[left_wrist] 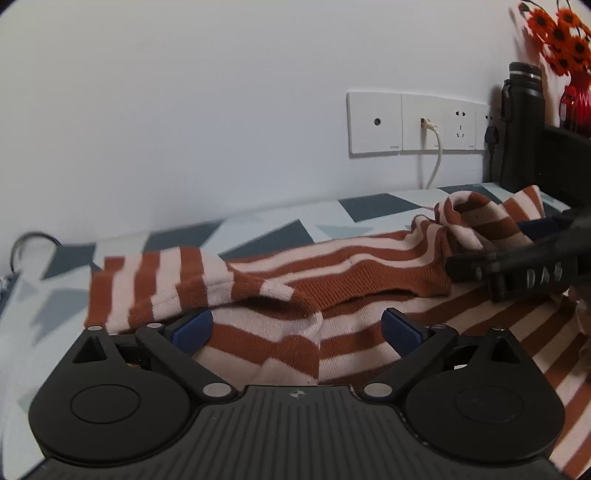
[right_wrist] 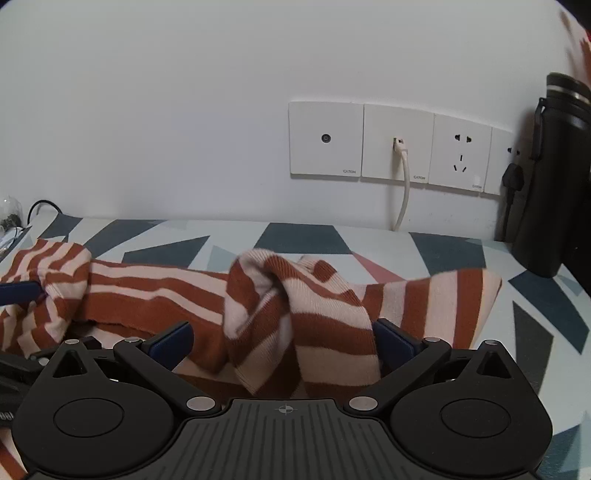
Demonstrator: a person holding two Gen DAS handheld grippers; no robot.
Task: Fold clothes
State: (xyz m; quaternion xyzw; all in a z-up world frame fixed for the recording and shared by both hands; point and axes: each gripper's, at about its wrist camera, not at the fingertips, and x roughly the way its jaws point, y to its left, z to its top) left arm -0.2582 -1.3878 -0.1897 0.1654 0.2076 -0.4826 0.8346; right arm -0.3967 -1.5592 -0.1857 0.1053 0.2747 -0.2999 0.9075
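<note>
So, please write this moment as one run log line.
left gripper: open | right gripper: open | striped sweater: bunched on patterned cloth, fold unfinished

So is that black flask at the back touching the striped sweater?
Apart. In the right wrist view the black flask stands behind the striped sweater, with a strip of patterned cloth showing between them.

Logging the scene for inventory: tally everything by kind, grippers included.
Striped sweater: 1
Grippers: 2, left gripper and right gripper
Black flask: 1
Red vase of orange flowers: 1
Wall plates: 4
Total: 9
</note>
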